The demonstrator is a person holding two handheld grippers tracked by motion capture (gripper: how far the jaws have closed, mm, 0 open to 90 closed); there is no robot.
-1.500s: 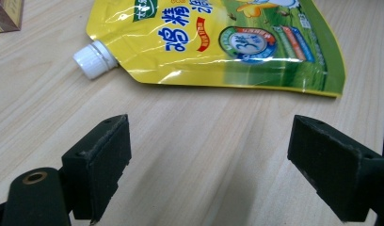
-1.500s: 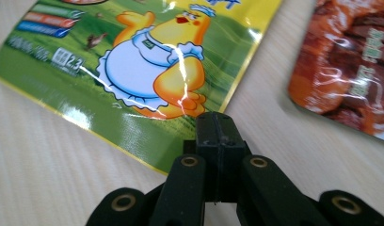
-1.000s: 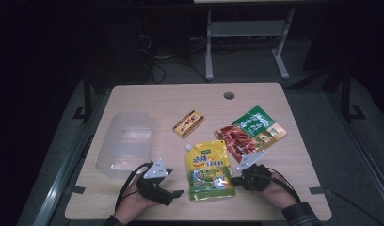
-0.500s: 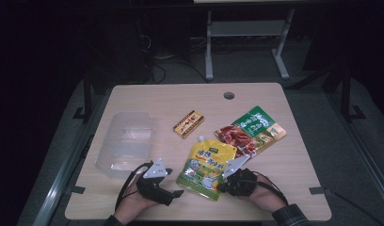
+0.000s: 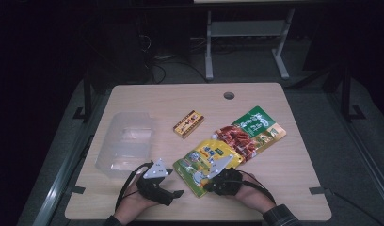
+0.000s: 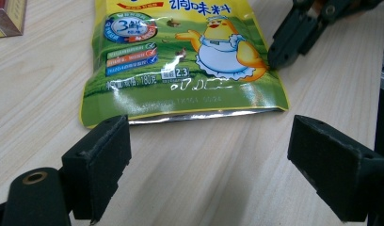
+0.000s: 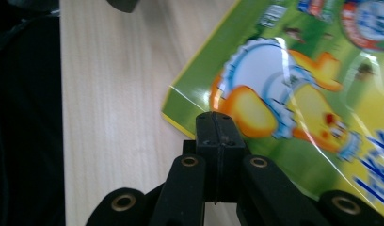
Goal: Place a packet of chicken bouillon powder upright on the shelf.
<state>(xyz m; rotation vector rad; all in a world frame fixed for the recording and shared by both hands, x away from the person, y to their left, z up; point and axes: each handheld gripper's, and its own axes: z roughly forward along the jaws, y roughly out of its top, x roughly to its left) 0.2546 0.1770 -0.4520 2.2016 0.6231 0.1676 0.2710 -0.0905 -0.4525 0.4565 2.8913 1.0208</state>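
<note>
A yellow-green seasoning pouch [image 5: 206, 162] with a cartoon chicken lies flat and slanted on the wooden table [image 5: 148, 99]. My right gripper [image 5: 205, 182] is shut, and its closed tips [image 7: 218, 127] rest against the pouch [image 7: 298, 103] near its lower corner. Nothing shows between the jaws. In the left gripper view those same closed jaws [image 6: 284, 47] touch the pouch's right edge. My left gripper [image 5: 173, 189] lies low at the table's front with its jaws wide open [image 6: 213, 160]. The pouch's silver bottom seam [image 6: 180, 61] sits just beyond its pads, apart from them.
A clear plastic container [image 5: 126, 143] stands at the left. A small red-and-gold box [image 5: 188, 124] lies mid-table. A red-green snack pouch [image 5: 249, 134] partly overlaps the yellow one's far end. A cable hole [image 5: 228, 95] is at the back. The front edge runs under both hands.
The right gripper has moved left, and the yellow-green pouch has swung with it, its near end now pointing toward the left gripper. The left gripper has stayed put.
</note>
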